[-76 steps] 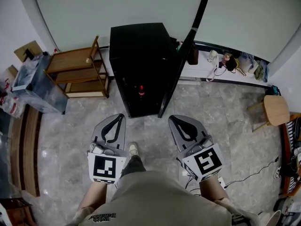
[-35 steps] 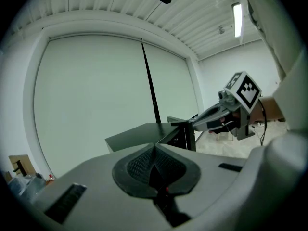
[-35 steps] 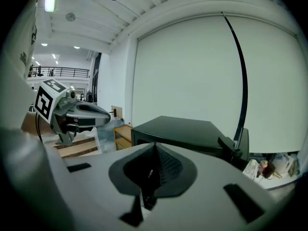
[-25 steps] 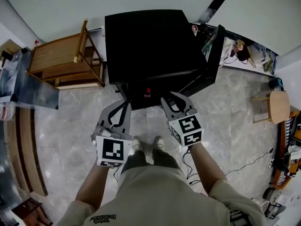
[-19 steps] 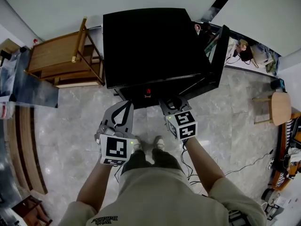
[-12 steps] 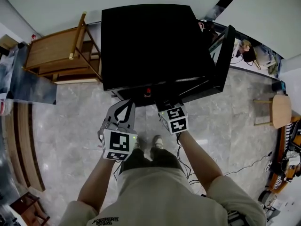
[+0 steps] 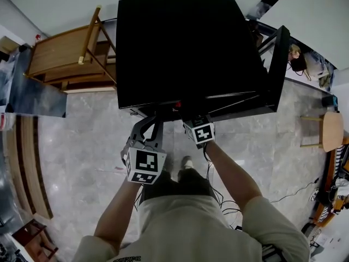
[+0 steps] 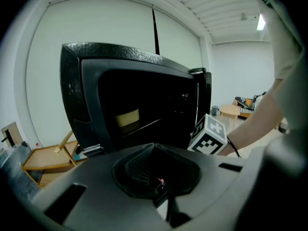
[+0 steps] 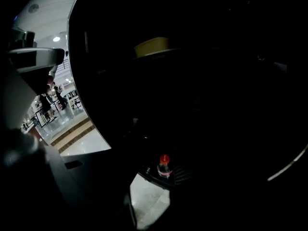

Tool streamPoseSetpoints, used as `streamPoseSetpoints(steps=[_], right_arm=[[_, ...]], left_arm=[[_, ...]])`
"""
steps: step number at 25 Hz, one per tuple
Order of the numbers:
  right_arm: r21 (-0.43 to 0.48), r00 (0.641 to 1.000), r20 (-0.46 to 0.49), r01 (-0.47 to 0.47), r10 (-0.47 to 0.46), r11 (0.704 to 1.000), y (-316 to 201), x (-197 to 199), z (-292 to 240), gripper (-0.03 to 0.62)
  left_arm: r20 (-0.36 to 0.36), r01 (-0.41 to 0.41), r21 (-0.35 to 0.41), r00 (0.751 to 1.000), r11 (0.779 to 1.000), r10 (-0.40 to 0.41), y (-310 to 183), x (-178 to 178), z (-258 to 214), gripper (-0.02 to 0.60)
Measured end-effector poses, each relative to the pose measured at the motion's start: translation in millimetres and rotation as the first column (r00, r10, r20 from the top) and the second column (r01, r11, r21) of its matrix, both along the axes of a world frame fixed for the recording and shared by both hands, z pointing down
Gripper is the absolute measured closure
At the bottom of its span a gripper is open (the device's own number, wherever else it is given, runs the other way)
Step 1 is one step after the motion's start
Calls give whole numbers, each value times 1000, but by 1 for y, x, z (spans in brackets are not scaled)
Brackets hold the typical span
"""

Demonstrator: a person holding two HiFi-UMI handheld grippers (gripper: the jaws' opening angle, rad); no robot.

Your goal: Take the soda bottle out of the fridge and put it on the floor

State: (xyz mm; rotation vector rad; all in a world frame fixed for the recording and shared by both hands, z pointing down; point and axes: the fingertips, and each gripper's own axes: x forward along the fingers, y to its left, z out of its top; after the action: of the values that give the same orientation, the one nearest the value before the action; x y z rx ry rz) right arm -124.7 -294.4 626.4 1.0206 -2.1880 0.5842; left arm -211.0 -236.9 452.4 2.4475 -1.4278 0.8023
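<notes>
I stand right in front of the black fridge (image 7: pixel 180 42), a big boxy thing with a flat dark top that fills the upper middle of the head view. Its door (image 7: pixel 278 64) hangs open at the upper right. The soda bottle (image 9: pixel 164 166) stands upright inside the fridge, low down near the front edge. It is small, with a round red cap and a red band round its neck. From my head I see only that red cap, peeking out under the fridge's front edge.

My left gripper (image 7: pixel 158 121) points at the bottom of the fridge, just left of the bottle and outside the opening. Its two curved grey jaws are together at the tips, with nothing between them. They have little ridges on the inside.

My right gripper (image 7: pixel 191 121) reaches in under the fridge's front edge, close to the bottle. In the right gripper view the bottle sits in the lower middle, but it is so dark in there that I cannot tell whether those jaws are apart or together.

A flat yellow thing (image 8: pixel 127 117) lies on a shelf higher up inside the fridge.

The floor (image 7: pixel 82 141) is smooth grey stone with cloudy marks. A slatted wooden rack (image 7: pixel 60 59) stands at the upper left, beside the fridge
</notes>
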Motion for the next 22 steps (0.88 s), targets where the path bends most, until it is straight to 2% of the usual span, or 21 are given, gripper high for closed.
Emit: streamPoseSetpoints(steps=[14,22], right_arm=[[18,996,-72,60,-59,998,-39,-15,116,447],[-43,991,-58,118,-120,992,-44,-22,149,431]], left_arm=[[26,7,13,1000,1000,-8,-2,-1,59,575],[47,8,8,999,1000,-8,2,-3,77,575]])
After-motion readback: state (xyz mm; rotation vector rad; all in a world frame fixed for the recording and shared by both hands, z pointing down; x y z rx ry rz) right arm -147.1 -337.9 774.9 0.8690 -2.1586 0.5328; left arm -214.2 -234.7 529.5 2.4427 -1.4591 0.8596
